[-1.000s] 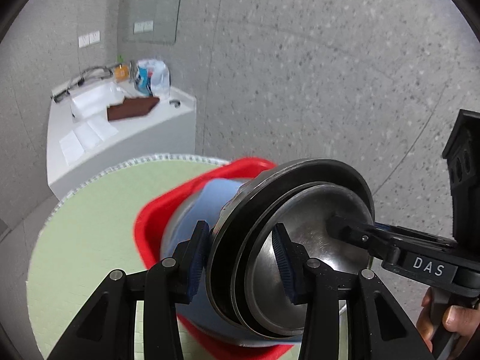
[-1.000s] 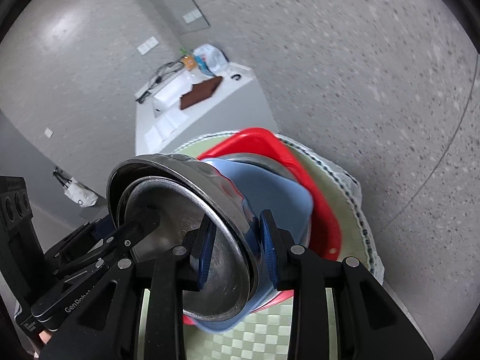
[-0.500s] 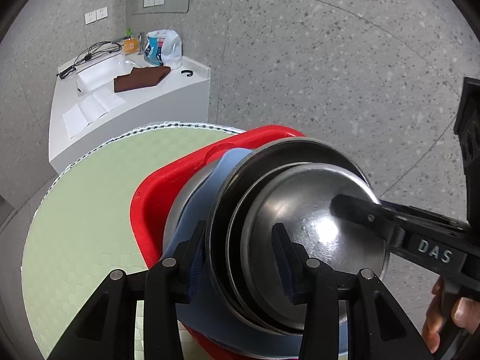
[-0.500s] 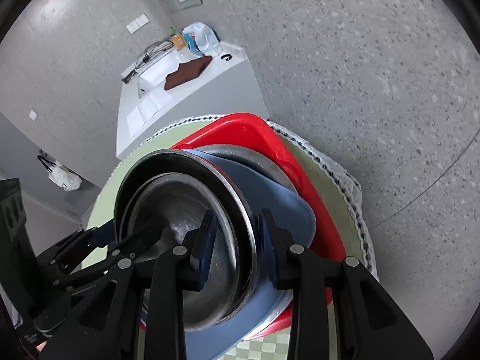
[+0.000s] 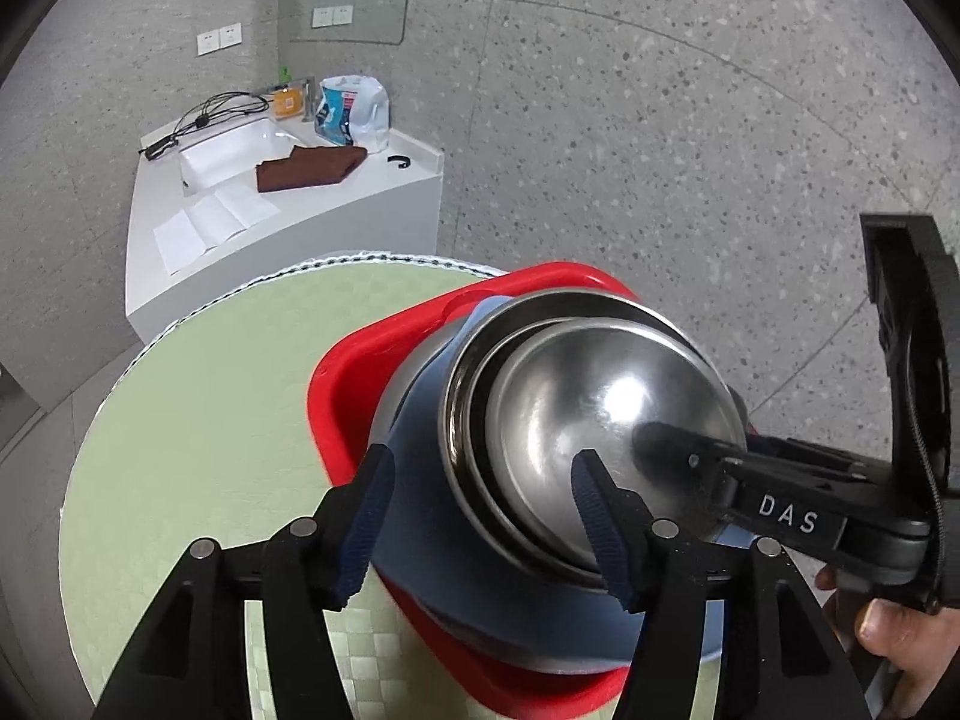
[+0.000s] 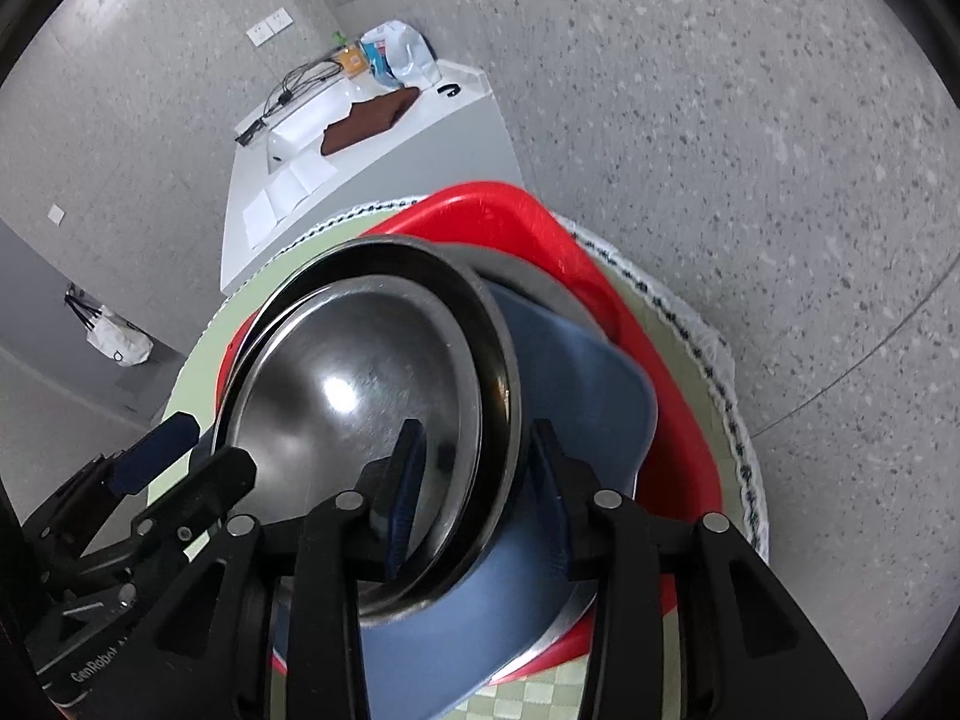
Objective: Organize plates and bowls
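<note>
Your left gripper [image 5: 480, 516] straddles the near edge of the nested dishes: one blue-padded finger outside the blue plastic plate [image 5: 420, 540], the other inside the shiny stainless-steel bowl [image 5: 606, 426]. Its jaws are spread wider than the rims, and I judge no pinch. Your right gripper [image 6: 474, 498] has its pads on either side of the rim of the dark-edged steel plate [image 6: 480, 324] with a small gap showing on each side; whether it bears on the metal I cannot tell.

Location: steel bowl sits in the steel plate, that on the blue plate, all lying in the red plastic basin [image 5: 384, 360] on the round green checked table [image 5: 198, 420].

Progress, as a judgement: nesting looks done and the stack is in the basin. Left to do: let go fully, withdraw, and deal with any dishes out of view.

Versus a second ago: the stack stood steeply tilted, rims toward the cameras; it now lies much flatter and lower in the basin. Left jaws then closely flanked the rims; they have opened. The white side cabinet [image 5: 288, 204] has not moved.
</note>
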A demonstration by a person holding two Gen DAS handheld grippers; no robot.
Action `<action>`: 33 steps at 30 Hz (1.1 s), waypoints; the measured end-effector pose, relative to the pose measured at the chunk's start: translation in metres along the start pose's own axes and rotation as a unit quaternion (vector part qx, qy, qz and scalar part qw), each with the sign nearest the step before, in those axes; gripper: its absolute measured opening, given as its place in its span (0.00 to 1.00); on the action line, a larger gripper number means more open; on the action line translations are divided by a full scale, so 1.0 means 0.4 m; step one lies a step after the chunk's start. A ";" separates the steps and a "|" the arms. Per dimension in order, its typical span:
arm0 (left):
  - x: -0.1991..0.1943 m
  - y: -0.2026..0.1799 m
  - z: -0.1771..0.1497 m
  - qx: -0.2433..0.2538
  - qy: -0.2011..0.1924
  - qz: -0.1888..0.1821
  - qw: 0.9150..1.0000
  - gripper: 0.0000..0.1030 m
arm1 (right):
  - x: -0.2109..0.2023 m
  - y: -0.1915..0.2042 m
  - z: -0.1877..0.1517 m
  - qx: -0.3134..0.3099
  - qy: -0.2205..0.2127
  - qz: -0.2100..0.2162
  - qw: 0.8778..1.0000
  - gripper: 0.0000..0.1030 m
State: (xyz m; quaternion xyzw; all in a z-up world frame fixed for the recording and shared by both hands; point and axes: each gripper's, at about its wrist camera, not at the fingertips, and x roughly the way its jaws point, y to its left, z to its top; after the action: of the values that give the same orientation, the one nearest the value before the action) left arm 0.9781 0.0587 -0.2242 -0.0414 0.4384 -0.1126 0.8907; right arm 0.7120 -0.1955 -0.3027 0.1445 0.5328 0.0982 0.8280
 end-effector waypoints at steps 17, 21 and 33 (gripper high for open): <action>-0.399 0.012 -0.234 -0.047 -0.112 0.079 0.989 0.85 | -0.231 0.044 -0.109 -0.027 -0.111 0.001 0.993 0.70; -0.557 -0.023 -0.337 -0.047 -0.153 0.092 0.983 0.95 | -0.344 0.105 -0.197 -0.062 -0.150 -0.002 0.987 0.77; -1.006 -0.113 -0.779 -0.032 -0.229 0.128 0.964 0.99 | -0.659 0.267 -0.554 -0.109 -0.231 0.007 0.967 1.00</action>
State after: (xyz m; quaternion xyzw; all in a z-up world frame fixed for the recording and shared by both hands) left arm 0.4869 0.1178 -0.0968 -0.0384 0.2275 0.0290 0.9726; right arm 0.4001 -0.1490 -0.1273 0.0757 0.3123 0.1257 0.9386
